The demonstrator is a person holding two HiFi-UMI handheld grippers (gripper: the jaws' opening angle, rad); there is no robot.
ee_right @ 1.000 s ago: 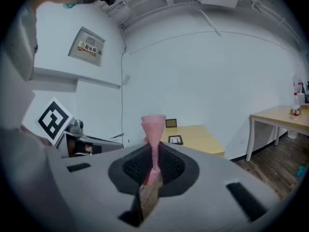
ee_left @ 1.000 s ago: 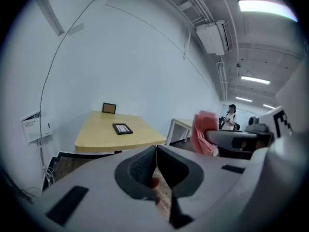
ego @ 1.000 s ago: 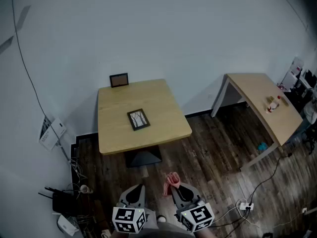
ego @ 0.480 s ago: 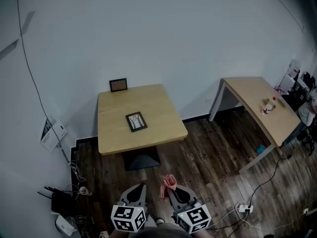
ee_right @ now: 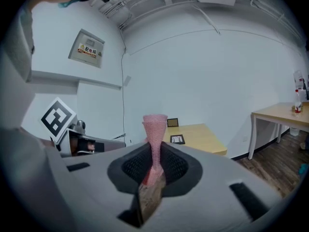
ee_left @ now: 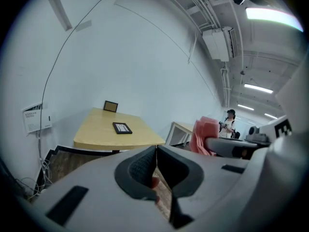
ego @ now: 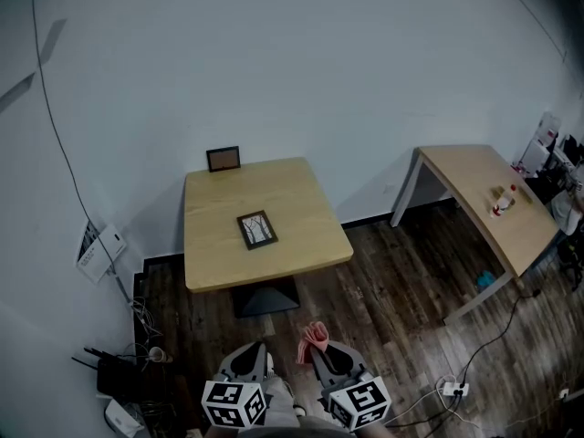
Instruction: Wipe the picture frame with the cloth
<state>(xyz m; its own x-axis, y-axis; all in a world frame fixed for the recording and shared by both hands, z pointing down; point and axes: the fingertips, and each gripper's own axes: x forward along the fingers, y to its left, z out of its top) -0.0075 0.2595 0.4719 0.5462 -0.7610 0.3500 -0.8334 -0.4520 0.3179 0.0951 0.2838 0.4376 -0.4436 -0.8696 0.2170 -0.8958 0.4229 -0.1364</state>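
Almost nothing has changed in the last second. The right tongs (ee_right: 154,164) are pinched tight on the pink cloth (ee_right: 155,129), which sticks up out of them like a little fan. The left tongs (ee_left: 156,152) are closed with nothing between them. Both are held low, side by side, close to the person's body. They sit in just about the same spot as 1 second ago.

The picture frame (ego: 257,229) lies flat near the middle of the wooden surface (ego: 306,217). It is well apart from both tongs, with a stretch of dark wood floor (ego: 365,290) in between. A 2nd, smaller frame (ego: 224,159) stands at the back edge of the surface, against the wall.

What differs from the earlier pictures is small. The whole room has slid a tiny bit in the head view, so the surface and the other table (ego: 488,194) at the right sit a little lower. That looks like the head moving, not the things. The picture frame has not moved on the surface.

So I think the wiping has not started. The cloth is ready, but the person likely has to get closer before it can touch the picture frame.
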